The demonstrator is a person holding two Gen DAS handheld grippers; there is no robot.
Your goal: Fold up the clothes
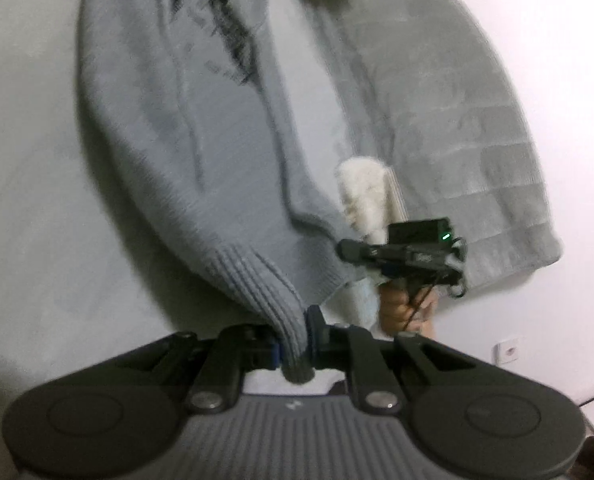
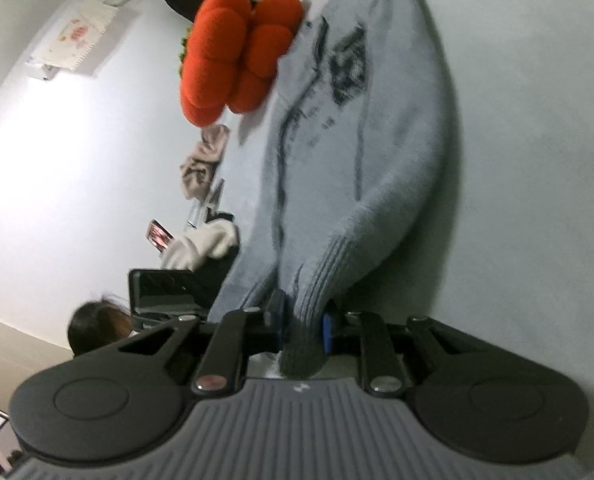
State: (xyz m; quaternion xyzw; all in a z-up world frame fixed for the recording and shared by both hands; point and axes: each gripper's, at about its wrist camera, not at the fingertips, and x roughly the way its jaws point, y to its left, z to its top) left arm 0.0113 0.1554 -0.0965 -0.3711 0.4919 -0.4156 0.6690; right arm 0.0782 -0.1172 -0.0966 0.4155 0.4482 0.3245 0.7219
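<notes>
A light grey knit sweater (image 1: 169, 112) with a dark print on its front hangs lifted above a pale surface. My left gripper (image 1: 295, 346) is shut on the sweater's ribbed hem. My right gripper (image 2: 303, 330) is shut on another part of the ribbed hem of the same sweater (image 2: 361, 148). The right gripper also shows in the left wrist view (image 1: 401, 256), held by a hand at the sweater's far hem corner.
A grey fleece garment (image 1: 449, 112) lies flat on the pale surface (image 1: 29, 160) to the right. An orange plush cushion (image 2: 233, 48) and a pinkish crumpled cloth (image 2: 205, 160) sit beyond the sweater. A seated person (image 2: 97, 324) and a white wall (image 2: 57, 152) are at left.
</notes>
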